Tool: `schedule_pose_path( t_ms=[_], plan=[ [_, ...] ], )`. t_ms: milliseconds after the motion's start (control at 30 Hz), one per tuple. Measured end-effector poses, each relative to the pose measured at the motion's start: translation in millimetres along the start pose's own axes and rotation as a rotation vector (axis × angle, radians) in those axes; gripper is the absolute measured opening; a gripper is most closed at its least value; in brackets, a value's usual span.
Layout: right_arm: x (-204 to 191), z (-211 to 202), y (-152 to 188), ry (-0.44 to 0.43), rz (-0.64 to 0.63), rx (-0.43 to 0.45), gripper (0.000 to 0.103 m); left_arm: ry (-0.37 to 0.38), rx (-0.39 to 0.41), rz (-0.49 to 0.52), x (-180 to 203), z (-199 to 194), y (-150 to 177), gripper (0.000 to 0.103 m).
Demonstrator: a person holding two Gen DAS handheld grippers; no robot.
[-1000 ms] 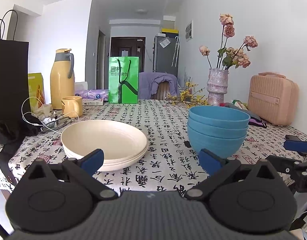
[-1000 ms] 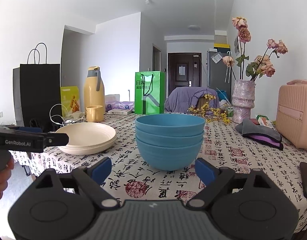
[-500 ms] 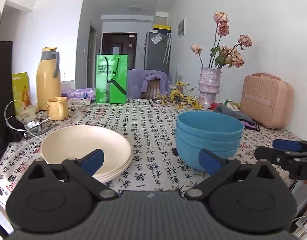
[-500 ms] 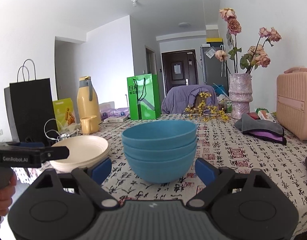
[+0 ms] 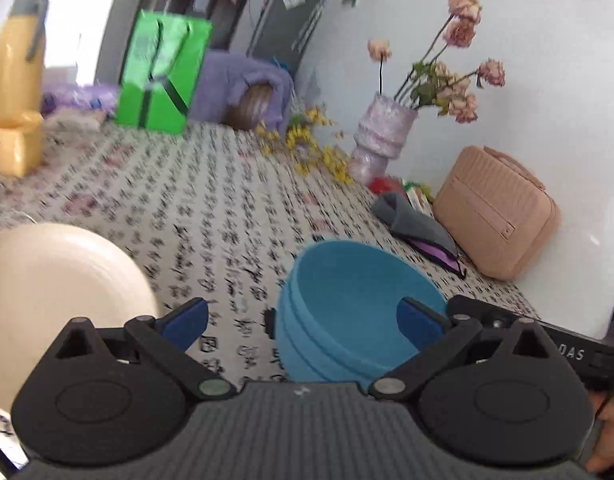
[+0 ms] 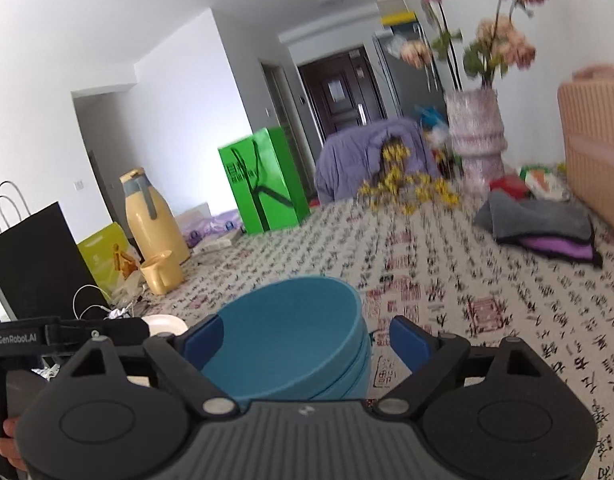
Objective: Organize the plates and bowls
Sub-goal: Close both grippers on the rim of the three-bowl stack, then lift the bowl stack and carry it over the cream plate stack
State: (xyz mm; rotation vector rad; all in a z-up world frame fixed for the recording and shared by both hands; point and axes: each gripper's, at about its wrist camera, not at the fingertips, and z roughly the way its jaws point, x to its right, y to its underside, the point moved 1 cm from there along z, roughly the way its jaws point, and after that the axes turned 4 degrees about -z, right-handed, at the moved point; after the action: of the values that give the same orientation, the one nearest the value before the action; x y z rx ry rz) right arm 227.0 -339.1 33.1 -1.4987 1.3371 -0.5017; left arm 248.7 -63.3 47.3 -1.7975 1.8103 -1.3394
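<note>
Right wrist view looks down over the right gripper (image 6: 306, 340), whose jaws stand wide with nothing between them but the near rim of the stack of blue bowls (image 6: 295, 336); whether either pad actually touches the rim I cannot tell, since the frame is smeared. Left wrist view shows the left gripper (image 5: 303, 320), its jaws likewise spread and empty, aimed at the bare strip of the cloth-covered counter (image 5: 211, 200) between the bowls (image 5: 347, 312) on its right and the stack of cream plates (image 5: 55, 288) at its lower left, with its right pad overlapping the bowl stack from this angle. Both stacks sit near the front edge of the counter, close to each other but apart. The main risk, as I judge it, is that both grippers crowd the same bowl stack: a pad catching the rim off-centre could tip or slide the nested bowls toward the counter's edge, or lift only the top bowl and drag the others askew. The smooth, curved walls probably give the pads little purchase, so a shallow bite on the rim may slip. Clutter behind, such as the vase (image 6: 475, 140) and the green bag (image 5: 163, 76), stands well apart.
</note>
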Motion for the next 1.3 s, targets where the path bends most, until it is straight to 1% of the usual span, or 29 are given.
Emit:
schedule_pose_path(
  t_ms=[133,167,233,333,367,400,433,467,500,567,600,667,833,933,1000,1067,1133,1200,1300],
  plan=[
    [22.3,31.0,-6.3,-0.053,0.100,-0.124,0.089,0.040,-0.134,-0.034,-1.8,36.8,-6.1,0.099],
    [27.3,37.4,-6.4,-0.065,0.122,-0.152,0.087,0.048,-0.171,-0.052,-4.1,45.6,-6.0,0.097],
    [36.2,48.8,-7.0,-0.078,0.154,-0.203,0.085,0.050,-0.237,-0.077,-7.3,61.0,-5.9,0.091],
    [45.4,64.7,-7.7,-0.100,0.184,-0.283,0.082,0.038,-0.301,-0.067,-9.1,78.0,-5.7,0.080],
    [47.3,69.3,-8.9,-0.108,0.190,-0.308,0.080,0.038,-0.316,-0.068,-9.7,82.7,-6.5,0.074],
    [49.0,74.4,-9.8,-0.117,0.193,-0.333,0.075,0.041,-0.336,-0.076,-11.7,87.1,-7.0,0.070],
    [50.7,79.9,-10.7,-0.122,0.199,-0.360,0.072,0.049,-0.367,-0.088,-14.1,92.0,-7.4,0.068],
    [51.7,84.5,-10.4,-0.120,0.206,-0.384,0.067,0.060,-0.396,-0.101,-15.9,96.0,-7.8,0.063],
    [53.1,88.8,-9.6,-0.120,0.213,-0.408,0.062,0.064,-0.425,-0.111,-17.3,99.7,-8.2,0.061],
    [55.7,95.8,-6.1,-0.126,0.230,-0.453,0.057,0.061,-0.460,-0.114,-20.1,105.3,-7.7,0.056],
    [58.4,98.4,-4.0,-0.131,0.244,-0.475,0.055,0.063,-0.471,-0.117,-21.5,107.2,-7.7,0.055],
    [62.2,103.4,-0.1,-0.153,0.276,-0.500,0.054,0.068,-0.485,-0.128,-24.0,110.0,-9.2,0.054],
    [67.3,110.5,1.7,-0.165,0.309,-0.523,0.052,0.065,-0.498,-0.164,-27.8,116.0,-11.8,0.051],
    [66.6,116.2,1.2,-0.174,0.298,-0.573,0.052,0.032,-0.489,-0.183,-23.2,116.2,-10.8,0.046],
    [65.3,118.2,1.8,-0.161,0.287,-0.600,0.043,0.014,-0.463,-0.161,-16.1,113.9,-9.5,0.043],
    [66.2,115.5,3.5,-0.159,0.286,-0.600,0.042,0.023,-0.444,-0.170,-15.1,111.6,-8.2,0.041],
    [69.9,109.5,5.8,-0.166,0.303,-0.586,0.040,0.042,-0.446,-0.186,-17.1,110.2,-7.4,0.040],
    [74.1,103.4,9.7,-0.170,0.327,-0.567,0.038,0.052,-0.444,-0.183,-16.3,108.5,-6.5,0.040],
    [76.3,97.5,12.7,-0.165,0.343,-0.551,0.038,0.054,-0.443,-0.175,-12.9,107.7,-5.0,0.040]
  ],
)
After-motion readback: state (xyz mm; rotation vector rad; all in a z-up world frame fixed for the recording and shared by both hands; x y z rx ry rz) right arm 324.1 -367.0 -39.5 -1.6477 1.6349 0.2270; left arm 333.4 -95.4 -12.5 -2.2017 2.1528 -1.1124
